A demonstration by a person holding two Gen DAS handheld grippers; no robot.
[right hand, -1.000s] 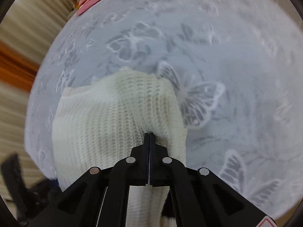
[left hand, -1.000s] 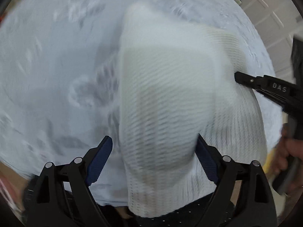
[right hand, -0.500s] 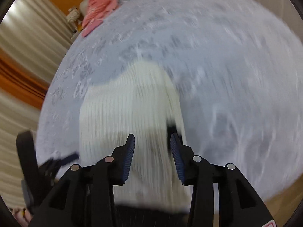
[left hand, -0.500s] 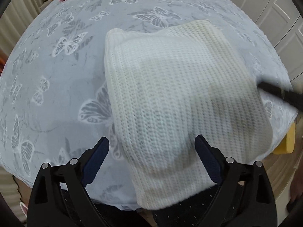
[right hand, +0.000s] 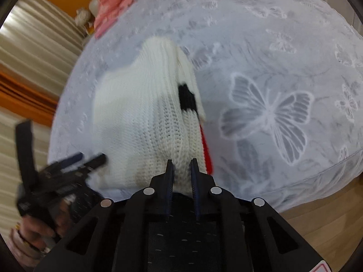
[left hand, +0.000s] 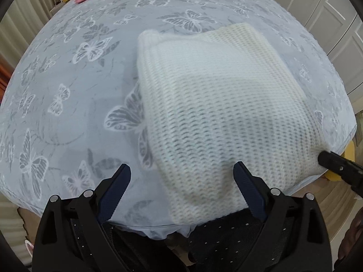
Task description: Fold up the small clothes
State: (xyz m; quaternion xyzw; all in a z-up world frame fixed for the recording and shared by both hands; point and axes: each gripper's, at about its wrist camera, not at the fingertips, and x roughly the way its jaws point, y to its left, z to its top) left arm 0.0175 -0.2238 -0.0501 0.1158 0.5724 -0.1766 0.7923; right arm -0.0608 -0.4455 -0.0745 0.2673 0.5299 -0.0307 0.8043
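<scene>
Knitted white sweater (left hand: pixel 217 113) is lying folded into a thick pad at the near edge of a bed (left hand: pixel 68 113) dressed in a grey butterfly-print cover, its closest end hanging slightly over the side. Nearest the viewer, the left gripper (left hand: pixel 181 182) is hovering with its blue-padded fingers (left hand: pixel 118 185) spread wide apart and holding nothing, one finger over bare cover and the other over the knit, seemingly free to press or square the bundle. At the sweater's near right corner, the right gripper (right hand: pixel 181 165) is closing its fingers around the stacked layers; they are nearly together with knit between them, though a firm clamp cannot be confirmed. That hold looks meant to keep the layers aligned. A black patch and a red strip are peeking from the fold on that side. Beyond the sweater, the cover is stretching away open and uncluttered, offering ample room to slide the bundle inward from the drop. Farthest back, pink clothing (right hand: pixel 113 2) is waiting near the far edge.
</scene>
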